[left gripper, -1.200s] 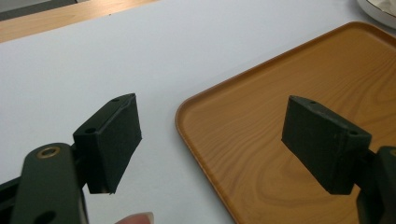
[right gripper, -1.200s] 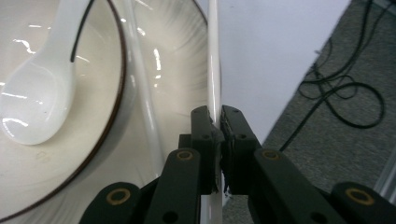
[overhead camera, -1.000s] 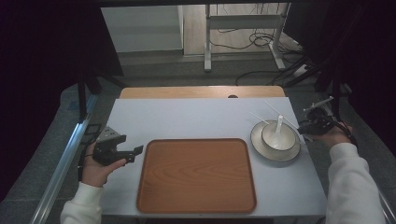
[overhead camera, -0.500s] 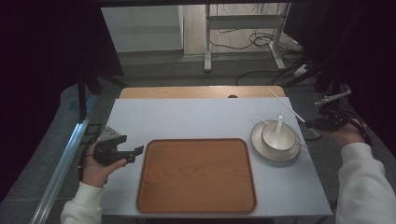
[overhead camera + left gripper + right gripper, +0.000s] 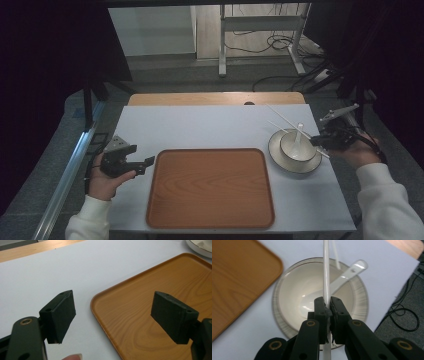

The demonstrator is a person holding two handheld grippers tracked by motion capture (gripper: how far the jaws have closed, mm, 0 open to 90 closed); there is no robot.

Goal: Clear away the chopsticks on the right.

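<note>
My right gripper is shut on a white chopstick, which runs out over a white bowl. The bowl sits on a plate at the table's right. A white spoon leans in the bowl. A second chopstick lies past the plate. A wooden tray lies bare in the middle. My left gripper is open with nothing between its jaws, just off the tray's left edge.
The white table top has a wooden strip along its far edge. The plate is close to the table's right edge. Cables lie on the floor to the right, and a metal stand is behind the table.
My right hand, with the chopstick, swung out to the right and has come back in to the bowl's right rim. The left gripper has kept still.
</note>
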